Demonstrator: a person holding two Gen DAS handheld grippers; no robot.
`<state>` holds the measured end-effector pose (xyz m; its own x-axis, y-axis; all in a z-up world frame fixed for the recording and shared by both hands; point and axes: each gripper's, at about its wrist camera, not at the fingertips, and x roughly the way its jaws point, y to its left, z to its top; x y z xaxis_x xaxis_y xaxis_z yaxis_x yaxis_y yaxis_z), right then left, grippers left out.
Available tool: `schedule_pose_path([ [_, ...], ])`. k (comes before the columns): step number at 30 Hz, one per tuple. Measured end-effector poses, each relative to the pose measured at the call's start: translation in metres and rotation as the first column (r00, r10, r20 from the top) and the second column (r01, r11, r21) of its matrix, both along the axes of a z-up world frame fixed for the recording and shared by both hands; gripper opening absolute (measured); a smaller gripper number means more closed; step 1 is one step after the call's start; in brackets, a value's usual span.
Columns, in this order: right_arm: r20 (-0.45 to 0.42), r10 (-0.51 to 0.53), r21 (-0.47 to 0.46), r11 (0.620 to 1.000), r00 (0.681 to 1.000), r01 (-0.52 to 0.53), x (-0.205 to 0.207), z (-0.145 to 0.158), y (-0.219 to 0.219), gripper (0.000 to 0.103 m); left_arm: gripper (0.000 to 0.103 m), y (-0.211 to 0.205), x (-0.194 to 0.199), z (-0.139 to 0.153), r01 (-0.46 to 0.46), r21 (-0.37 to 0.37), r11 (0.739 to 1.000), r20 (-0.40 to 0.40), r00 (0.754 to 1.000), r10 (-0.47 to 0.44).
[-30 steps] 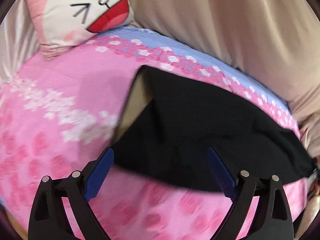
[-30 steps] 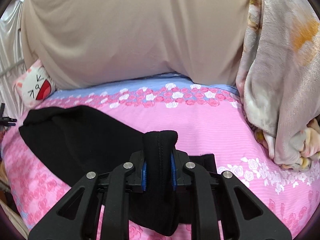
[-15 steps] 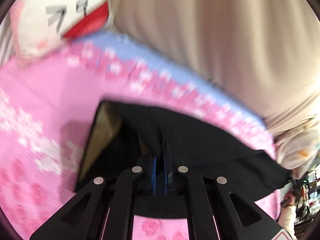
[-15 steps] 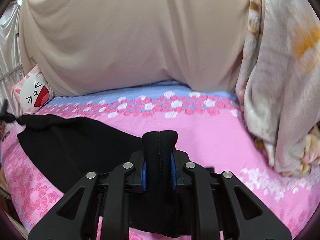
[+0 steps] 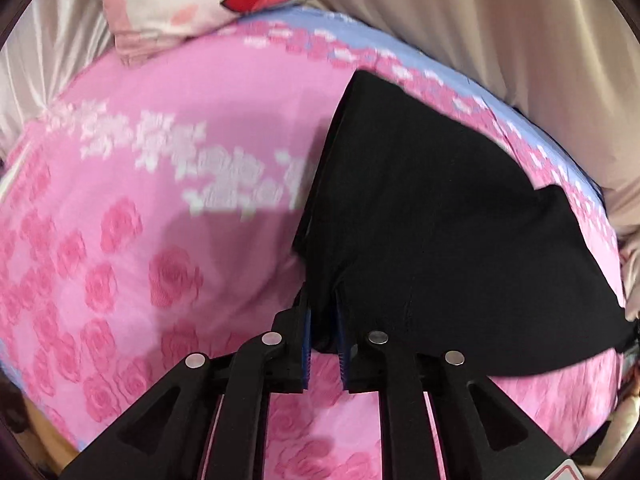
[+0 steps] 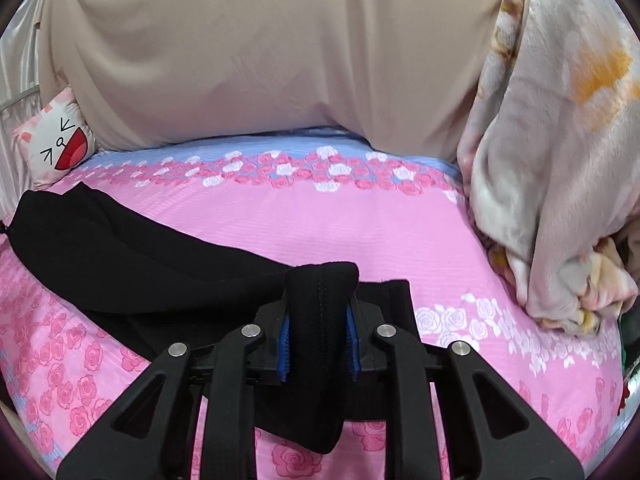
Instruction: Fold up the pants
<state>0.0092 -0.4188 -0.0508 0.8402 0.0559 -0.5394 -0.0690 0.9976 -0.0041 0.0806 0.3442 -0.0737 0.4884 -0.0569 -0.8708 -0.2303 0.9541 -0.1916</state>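
Black pants (image 5: 440, 220) lay stretched lengthwise across the pink floral bed (image 5: 140, 200), apparently already doubled leg on leg (hard to confirm, fabric too dark). Left tool (image 5: 323, 320) clenched on the near corner at one end, cloth pinched between blue pads. Right tool (image 6: 319, 312) gripped a thick bunched fold at the other end, jaws just eased apart slightly, fabric still between the pads. Both ends held, nothing brought across yet. Judged early to mid: end-to-end fold and flattening left. Cat pillow (image 6: 56, 144) and blanket (image 6: 560, 160) clear of the work.
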Motion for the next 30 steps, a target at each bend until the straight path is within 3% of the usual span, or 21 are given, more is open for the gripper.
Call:
schedule_pose_path([
  [2,0.005,-0.005,0.006,1.000,1.000,0.005,0.009,0.005,0.001,0.022,0.015,-0.009,0.009,0.017,-0.015,0.081,0.997,0.001,1.000,0.015],
  [5,0.055,-0.012,-0.079,0.997,0.998,0.016,0.031,0.035,0.013,0.022,0.021,-0.024,0.020,0.038,-0.038,0.183,0.982,0.035,0.999,0.032],
  [6,0.111,-0.003,-0.108,0.994,0.994,0.015,0.033,0.051,0.019,0.022,0.024,-0.027,0.026,0.040,-0.037,0.196,0.980,0.030,0.999,0.032],
  [8,0.295,0.043,-0.128,0.992,0.954,-0.005,0.020,0.095,0.031,0.022,0.024,-0.034,0.037,0.031,-0.028,0.202,0.979,-0.010,0.999,0.031],
  [10,0.393,0.088,-0.202,0.979,0.915,-0.008,0.000,0.113,0.043,0.025,0.024,-0.037,0.040,0.014,-0.017,0.233,0.972,-0.053,0.998,0.030],
  [12,0.369,0.086,-0.282,0.959,0.926,0.023,-0.011,0.093,0.042,0.040,0.024,-0.036,0.036,-0.001,-0.021,0.252,0.967,-0.083,0.996,0.044],
  [14,0.220,0.003,-0.310,0.948,0.976,0.067,-0.018,0.046,0.020,0.062,0.025,-0.033,0.029,-0.008,-0.038,0.242,0.970,-0.064,0.996,0.055],
  [15,0.104,-0.055,-0.318,0.944,0.993,0.086,-0.025,0.017,0.003,0.063,0.025,-0.033,0.024,-0.007,-0.043,0.240,0.970,-0.058,0.997,0.058],
  [17,0.030,-0.157,-0.344,0.926,0.987,0.158,-0.046,-0.009,-0.015,0.063,0.025,-0.034,0.024,-0.004,-0.045,0.253,0.966,-0.065,0.996,0.063],
  [19,0.009,-0.225,-0.234,0.947,0.974,0.221,-0.073,-0.012,-0.038,0.066,0.024,-0.040,0.030,0.003,-0.047,0.267,0.963,-0.057,0.996,0.064],
  [20,0.014,-0.245,-0.126,0.962,0.970,0.244,-0.085,-0.006,-0.049,0.077,0.024,-0.046,0.034,0.012,-0.050,0.265,0.963,-0.037,0.997,0.062],
  [21,0.019,-0.265,0.035,0.964,0.964,0.264,-0.095,0.004,-0.063,0.084,0.024,-0.052,0.037,0.019,-0.052,0.267,0.962,-0.019,0.998,0.059],
  [22,0.018,-0.267,0.135,0.956,0.964,0.262,-0.096,0.010,-0.070,0.090,0.024,-0.060,0.042,0.026,-0.048,0.270,0.962,0.005,0.999,0.049],
  [24,-0.008,-0.255,0.289,0.925,0.967,0.247,-0.089,0.021,-0.078,0.090,0.024,-0.086,0.052,0.043,-0.027,0.273,0.962,0.061,0.998,0.011],
  [27,-0.113,-0.198,0.483,0.845,0.974,0.227,-0.053,0.026,-0.085,0.084,0.025,-0.132,0.062,0.062,0.031,0.230,0.973,0.130,0.990,-0.062],
  [30,-0.236,-0.160,0.595,0.756,0.959,0.272,-0.026,0.019,-0.080,0.080,0.040,-0.177,0.062,0.072,0.123,0.193,0.974,0.167,0.973,-0.156],
])
